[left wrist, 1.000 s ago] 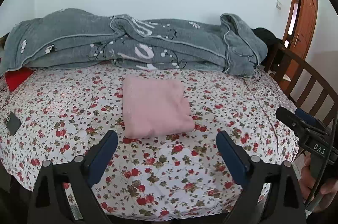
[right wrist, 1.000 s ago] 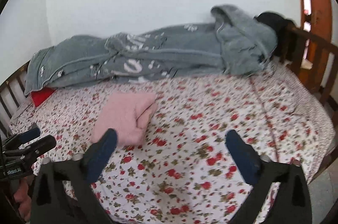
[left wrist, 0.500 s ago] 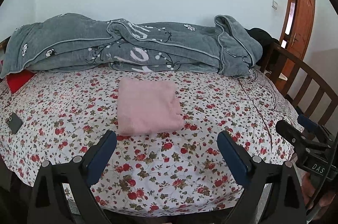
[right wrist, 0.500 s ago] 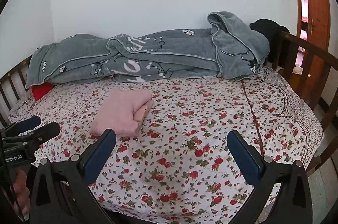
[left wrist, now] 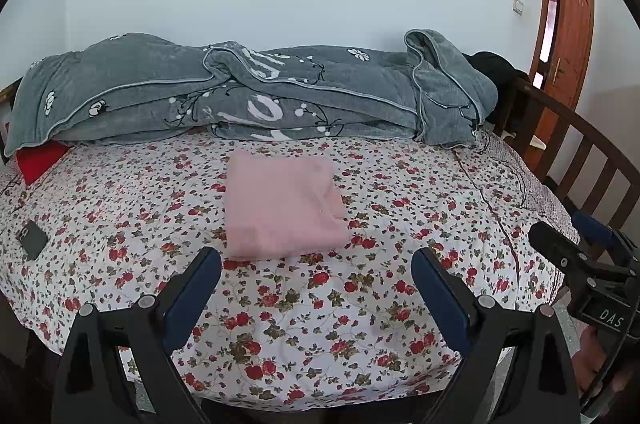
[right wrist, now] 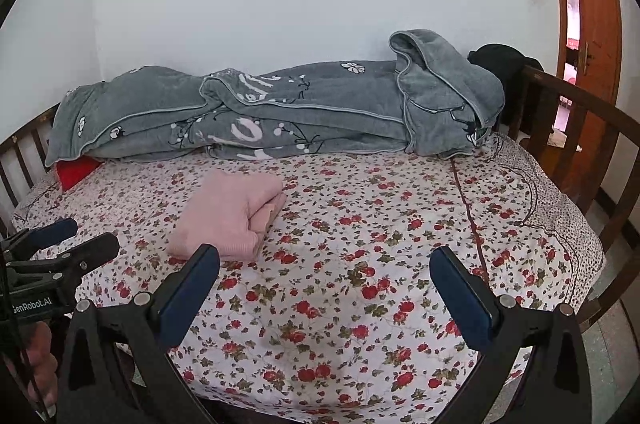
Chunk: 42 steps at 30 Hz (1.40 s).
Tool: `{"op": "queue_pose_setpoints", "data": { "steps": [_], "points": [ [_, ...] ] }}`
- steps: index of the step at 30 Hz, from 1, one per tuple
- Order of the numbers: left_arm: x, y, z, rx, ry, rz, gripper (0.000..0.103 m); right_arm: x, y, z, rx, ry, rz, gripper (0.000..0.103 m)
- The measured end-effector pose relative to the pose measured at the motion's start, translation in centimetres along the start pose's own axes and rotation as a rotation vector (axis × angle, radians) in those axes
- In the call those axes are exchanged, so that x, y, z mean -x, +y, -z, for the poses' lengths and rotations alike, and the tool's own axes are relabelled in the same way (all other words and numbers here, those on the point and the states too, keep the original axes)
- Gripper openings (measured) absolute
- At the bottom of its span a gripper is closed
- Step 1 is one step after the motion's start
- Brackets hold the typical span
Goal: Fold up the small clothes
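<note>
A pink garment [left wrist: 282,209] lies folded into a neat rectangle on the flowered bedsheet [left wrist: 320,304], left of the bed's middle. It also shows in the right wrist view [right wrist: 230,214], with its folded layers facing right. My left gripper [left wrist: 316,274] is open and empty, held above the bed's near edge, short of the garment. My right gripper [right wrist: 326,276] is open and empty, to the right of the garment. Each gripper shows at the edge of the other's view: the right [left wrist: 576,244] and the left [right wrist: 64,238].
A rumpled grey blanket [left wrist: 248,91] lies along the wall at the back. A red item [left wrist: 40,159] sticks out at its left end. A dark phone [left wrist: 33,239] lies near the bed's left edge. A wooden bed rail [left wrist: 580,159] and a door [left wrist: 564,35] stand at the right.
Both grippers have pulled back and away from the bed, so the garment and the bed look smaller. The garment has not moved. Both grippers stayed open.
</note>
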<state>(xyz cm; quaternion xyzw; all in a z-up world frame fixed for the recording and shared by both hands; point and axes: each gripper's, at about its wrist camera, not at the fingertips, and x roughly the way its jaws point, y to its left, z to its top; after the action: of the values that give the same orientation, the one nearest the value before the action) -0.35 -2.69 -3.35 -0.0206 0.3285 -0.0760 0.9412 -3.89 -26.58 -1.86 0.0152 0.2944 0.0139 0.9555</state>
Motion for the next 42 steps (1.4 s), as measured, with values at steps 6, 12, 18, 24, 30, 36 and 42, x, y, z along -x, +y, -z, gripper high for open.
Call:
{"op": "queue_pose_setpoints", "data": {
  "steps": [6, 12, 18, 24, 30, 36, 42],
  "points": [
    [0.3, 0.4, 0.2, 0.006, -0.002, -0.002, 0.097, 0.1, 0.6, 0.0, 0.004, 0.000, -0.005, 0.103],
    [0.2, 0.6, 0.2, 0.005, -0.001, -0.001, 0.097, 0.2, 1.1, 0.1, 0.007, -0.001, -0.006, 0.103],
    [0.4, 0.8, 0.2, 0.010, -0.005, -0.003, 0.097, 0.2, 1.2, 0.1, 0.007, -0.001, -0.006, 0.103],
    [0.7, 1.1, 0.3, 0.015, -0.006, -0.008, 0.097, 0.2, 1.5, 0.1, 0.006, 0.003, -0.008, 0.103],
    [0.7, 1.0, 0.3, 0.016, -0.007, -0.008, 0.097, 0.2, 1.6, 0.0, 0.008, 0.002, -0.009, 0.103],
    [0.8, 1.2, 0.1, 0.015, -0.007, -0.008, 0.097, 0.2, 1.7, -0.1, 0.012, 0.002, -0.009, 0.103],
    [0.9, 1.3, -0.1, 0.013, -0.010, -0.013, 0.097, 0.3, 1.8, -0.3, 0.015, 0.000, -0.008, 0.103]
  ]
}}
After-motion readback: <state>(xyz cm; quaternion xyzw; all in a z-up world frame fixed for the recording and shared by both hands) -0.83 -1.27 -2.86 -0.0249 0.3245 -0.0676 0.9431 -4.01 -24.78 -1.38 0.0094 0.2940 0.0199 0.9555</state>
